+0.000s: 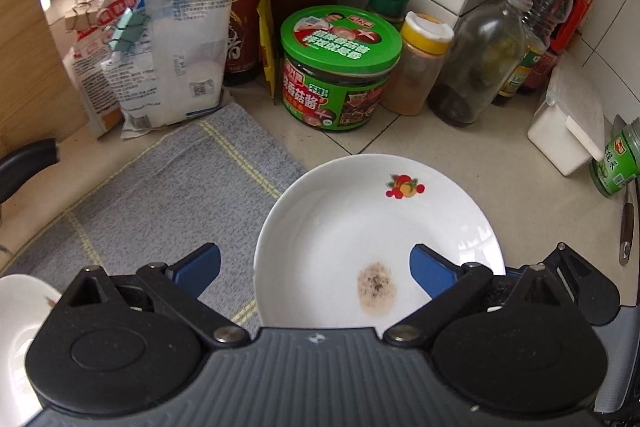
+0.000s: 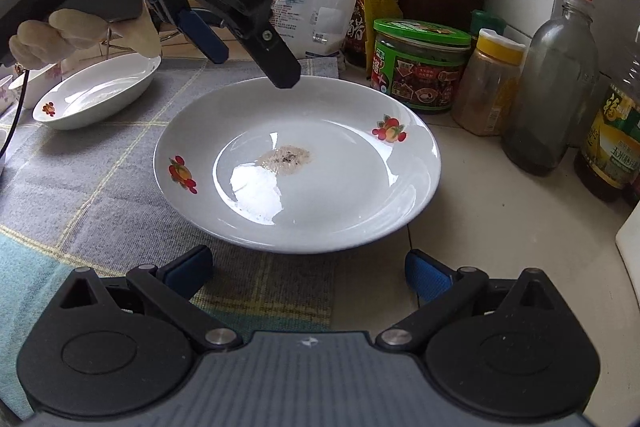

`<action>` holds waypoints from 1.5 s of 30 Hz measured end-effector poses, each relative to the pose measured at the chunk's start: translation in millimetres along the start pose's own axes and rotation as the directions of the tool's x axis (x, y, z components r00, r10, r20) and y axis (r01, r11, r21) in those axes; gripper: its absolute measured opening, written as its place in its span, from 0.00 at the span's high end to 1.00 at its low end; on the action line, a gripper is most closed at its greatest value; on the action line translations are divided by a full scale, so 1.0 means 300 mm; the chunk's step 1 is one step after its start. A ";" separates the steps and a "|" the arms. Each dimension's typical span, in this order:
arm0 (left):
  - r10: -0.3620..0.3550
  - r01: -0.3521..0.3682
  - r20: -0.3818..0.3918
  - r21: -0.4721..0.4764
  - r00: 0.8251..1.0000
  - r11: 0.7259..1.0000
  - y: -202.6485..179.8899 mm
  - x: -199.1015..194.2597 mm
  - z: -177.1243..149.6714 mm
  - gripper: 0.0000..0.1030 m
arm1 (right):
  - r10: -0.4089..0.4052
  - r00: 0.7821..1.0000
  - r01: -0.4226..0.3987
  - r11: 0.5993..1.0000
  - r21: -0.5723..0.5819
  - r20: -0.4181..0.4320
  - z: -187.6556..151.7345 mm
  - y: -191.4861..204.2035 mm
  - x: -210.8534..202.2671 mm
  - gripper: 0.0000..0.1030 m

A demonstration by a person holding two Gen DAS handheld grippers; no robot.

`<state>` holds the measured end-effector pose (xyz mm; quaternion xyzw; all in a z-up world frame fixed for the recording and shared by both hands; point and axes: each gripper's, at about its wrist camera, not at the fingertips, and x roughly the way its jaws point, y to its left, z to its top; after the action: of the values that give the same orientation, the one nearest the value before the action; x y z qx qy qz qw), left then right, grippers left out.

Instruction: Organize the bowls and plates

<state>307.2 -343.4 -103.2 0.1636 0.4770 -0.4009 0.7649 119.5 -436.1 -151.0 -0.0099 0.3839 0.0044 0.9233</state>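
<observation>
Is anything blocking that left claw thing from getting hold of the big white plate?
Nothing visible is. The left gripper hangs open over the plate, one finger above its inside, the other over the cloth. Jars and bottles stand behind the plate.

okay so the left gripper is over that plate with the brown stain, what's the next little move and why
Probably lower the left gripper a little further so the near rim of the stained plate slides between its fingers, then close. Its jaws stand open and straddle that rim without touching it, and the plate lies flat, half on the grey mat.
</observation>
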 end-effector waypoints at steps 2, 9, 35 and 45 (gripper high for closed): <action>-0.015 0.016 -0.011 0.005 1.000 1.000 0.001 0.025 0.014 0.04 | 0.006 1.000 -0.006 1.000 -0.005 0.000 0.007 -0.008 0.007 0.00; -0.040 0.039 -0.039 -0.007 0.998 0.999 0.018 0.096 0.053 0.09 | 0.015 1.000 -0.015 1.000 -0.019 -0.004 0.021 -0.025 0.017 0.00; -0.101 0.105 -0.109 0.025 0.989 0.994 -0.001 0.204 0.103 0.22 | 0.078 0.997 -0.076 0.991 -0.106 0.015 0.043 -0.041 0.043 0.00; -0.125 0.130 -0.094 0.050 0.988 0.990 0.003 0.210 0.109 0.22 | 0.083 0.996 -0.081 0.991 -0.110 0.014 0.045 -0.037 0.044 0.00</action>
<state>341.4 -392.3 -141.5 0.1719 0.5091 -0.4544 0.7105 138.6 -446.8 -150.6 -0.0447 0.3746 0.0637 0.9239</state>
